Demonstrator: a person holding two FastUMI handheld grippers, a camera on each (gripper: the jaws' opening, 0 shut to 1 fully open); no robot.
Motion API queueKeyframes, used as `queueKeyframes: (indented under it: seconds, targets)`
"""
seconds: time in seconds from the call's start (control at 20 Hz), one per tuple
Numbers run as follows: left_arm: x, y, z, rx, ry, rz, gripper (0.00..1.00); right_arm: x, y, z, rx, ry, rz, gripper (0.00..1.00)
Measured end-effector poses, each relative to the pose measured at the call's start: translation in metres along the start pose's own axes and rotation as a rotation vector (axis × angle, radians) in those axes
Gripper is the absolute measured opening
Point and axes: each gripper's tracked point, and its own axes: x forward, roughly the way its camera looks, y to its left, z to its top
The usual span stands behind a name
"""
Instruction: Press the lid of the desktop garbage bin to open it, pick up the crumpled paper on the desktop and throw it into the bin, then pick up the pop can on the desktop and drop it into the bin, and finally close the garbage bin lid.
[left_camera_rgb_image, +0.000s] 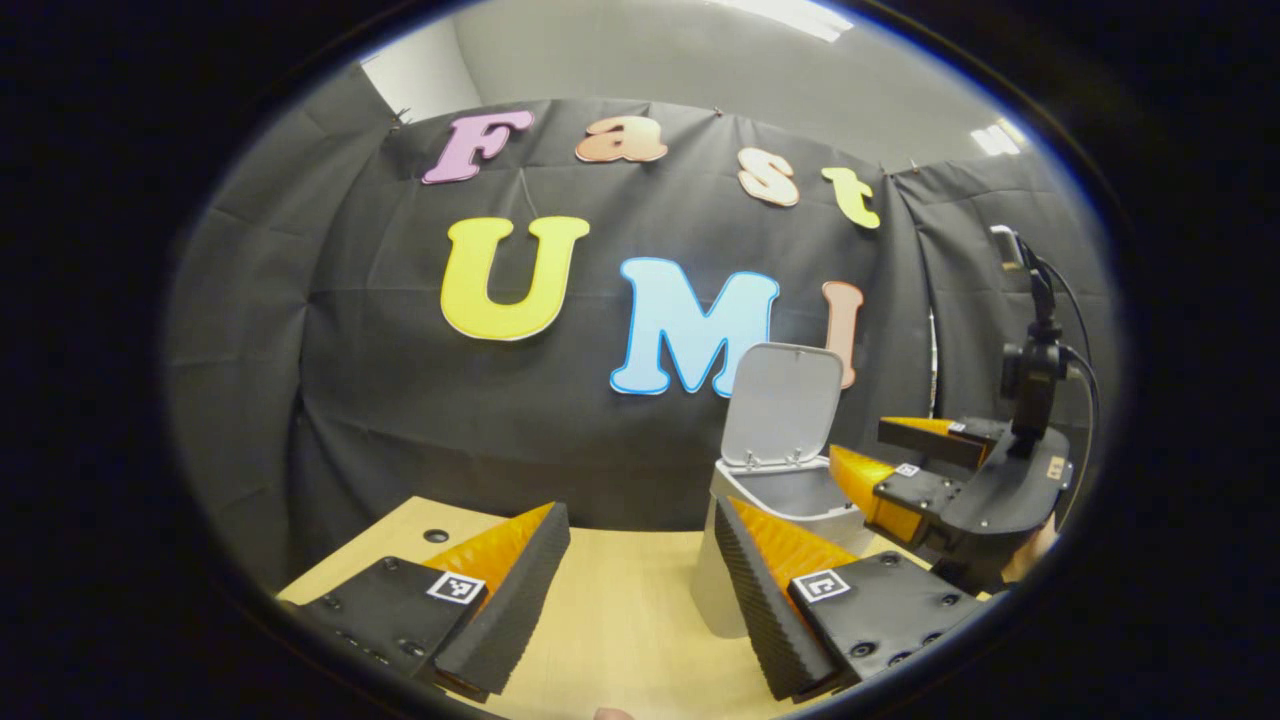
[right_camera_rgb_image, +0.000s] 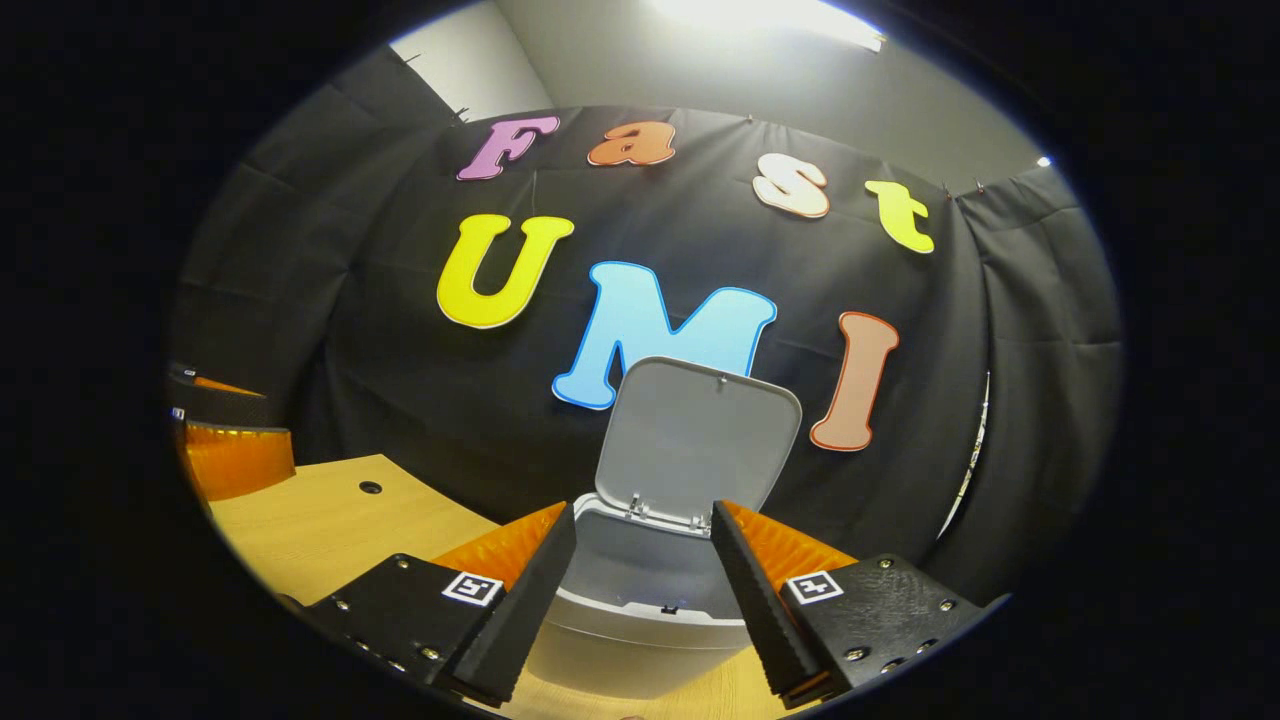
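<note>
The white desktop bin (left_camera_rgb_image: 790, 500) stands on the wooden desk with its lid (left_camera_rgb_image: 782, 405) swung up and upright. My left gripper (left_camera_rgb_image: 640, 590) hangs open just left of the bin, with bare desk between its fingers. The right gripper (left_camera_rgb_image: 860, 447) hovers open over the bin's right rim. In the right gripper view, my right gripper (right_camera_rgb_image: 640, 590) is open just above the bin's mouth (right_camera_rgb_image: 645, 570), with nothing between its fingers. The raised lid (right_camera_rgb_image: 695, 440) stands behind the mouth. The bin's floor is hidden. The left gripper (right_camera_rgb_image: 225, 428) shows at the far left edge.
The light wooden desk (left_camera_rgb_image: 620, 610) runs back to the black cloth wall. A small round hole (left_camera_rgb_image: 436, 535) sits near the desk's far left corner, the same hole (right_camera_rgb_image: 370, 487) in the right gripper view. Part of a hand (left_camera_rgb_image: 1035, 545) shows behind the right gripper.
</note>
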Motion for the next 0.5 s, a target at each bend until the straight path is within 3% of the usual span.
queueKeyframes:
  seconds: [0.5]
  targets:
    - [0.011,-0.002,-0.009,0.029,0.019,-0.117,0.96,0.046,-0.02,0.057,0.038,-0.002,-0.06,0.89]
